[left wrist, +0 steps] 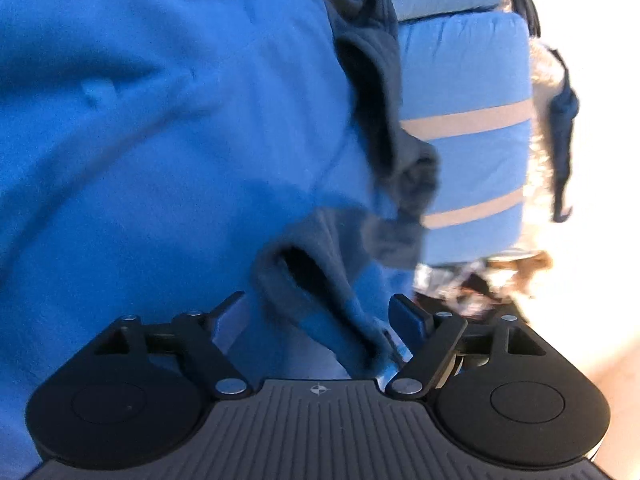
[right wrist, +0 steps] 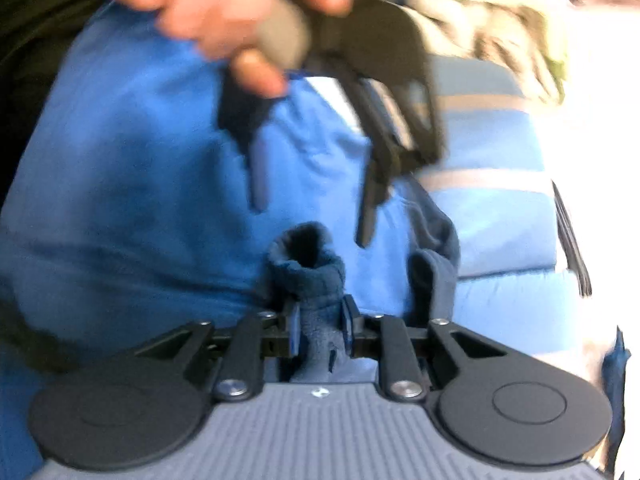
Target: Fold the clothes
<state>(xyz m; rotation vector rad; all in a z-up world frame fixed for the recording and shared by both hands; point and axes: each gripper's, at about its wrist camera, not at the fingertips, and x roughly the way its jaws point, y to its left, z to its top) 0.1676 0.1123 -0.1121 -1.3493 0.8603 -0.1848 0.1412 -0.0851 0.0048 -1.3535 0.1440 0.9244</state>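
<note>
A bright blue fleece garment (left wrist: pixel 160 140) with a dark navy lining (left wrist: pixel 372 80) fills the left wrist view, blurred by motion. My left gripper (left wrist: pixel 320 308) is open, its fingers spread wide, and a fold of the fleece hangs down between them. In the right wrist view my right gripper (right wrist: pixel 320 330) is shut on a bunched navy-blue fold of the same garment (right wrist: pixel 316 280). Above it a hand (right wrist: pixel 224 4) holds the left gripper (right wrist: pixel 311 222), fingers apart over the blue cloth (right wrist: pixel 120 160).
A stack of folded light blue items with grey stripes (left wrist: pixel 468 120) lies at the right, also visible in the right wrist view as the folded stack (right wrist: pixel 492 220). Pale, overexposed surface (left wrist: pixel 600 160) lies beyond it. Mixed patterned fabric (left wrist: pixel 480 276) sits under the stack.
</note>
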